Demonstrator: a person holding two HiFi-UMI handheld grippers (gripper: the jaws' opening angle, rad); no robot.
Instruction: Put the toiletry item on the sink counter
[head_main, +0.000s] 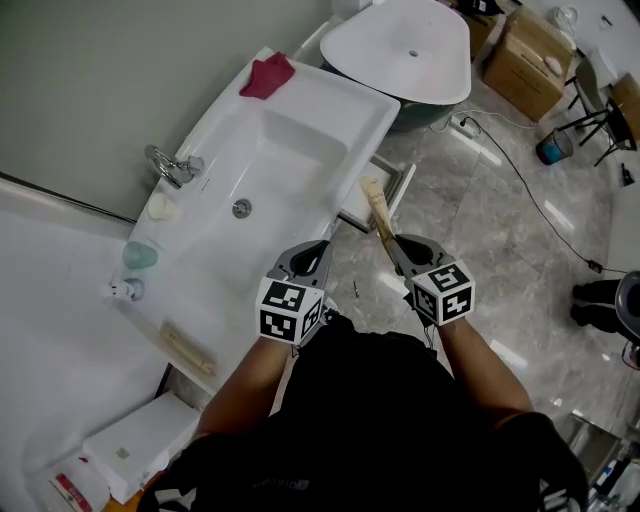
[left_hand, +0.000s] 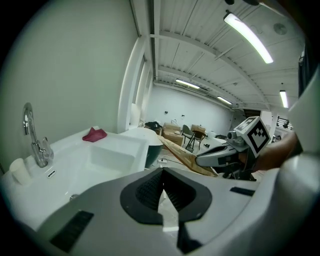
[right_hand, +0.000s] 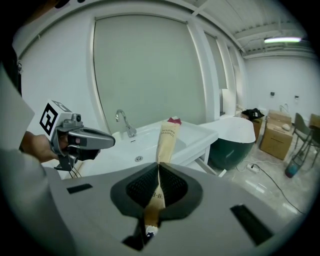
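The toiletry item (head_main: 377, 210) is a long, flat beige paper packet with print on it. My right gripper (head_main: 395, 245) is shut on its lower end, and the packet (right_hand: 167, 140) sticks out forward and upward from between the pads. It hangs over the floor, just off the front corner of the white sink counter (head_main: 335, 90). My left gripper (head_main: 303, 262) sits beside it at the counter's front edge, shut with nothing in it (left_hand: 161, 174). The left gripper view catches the packet (left_hand: 180, 152) slanting out of the right gripper (left_hand: 200, 161).
On the counter are a chrome faucet (head_main: 172, 165), a red cloth (head_main: 266, 76) at the far end, a soap bar (head_main: 160, 207), a teal cup (head_main: 140, 256) and a wooden piece (head_main: 188, 350). An open drawer (head_main: 378, 190) juts out below. Beyond stand a bathtub (head_main: 400, 45) and cardboard boxes (head_main: 530, 60).
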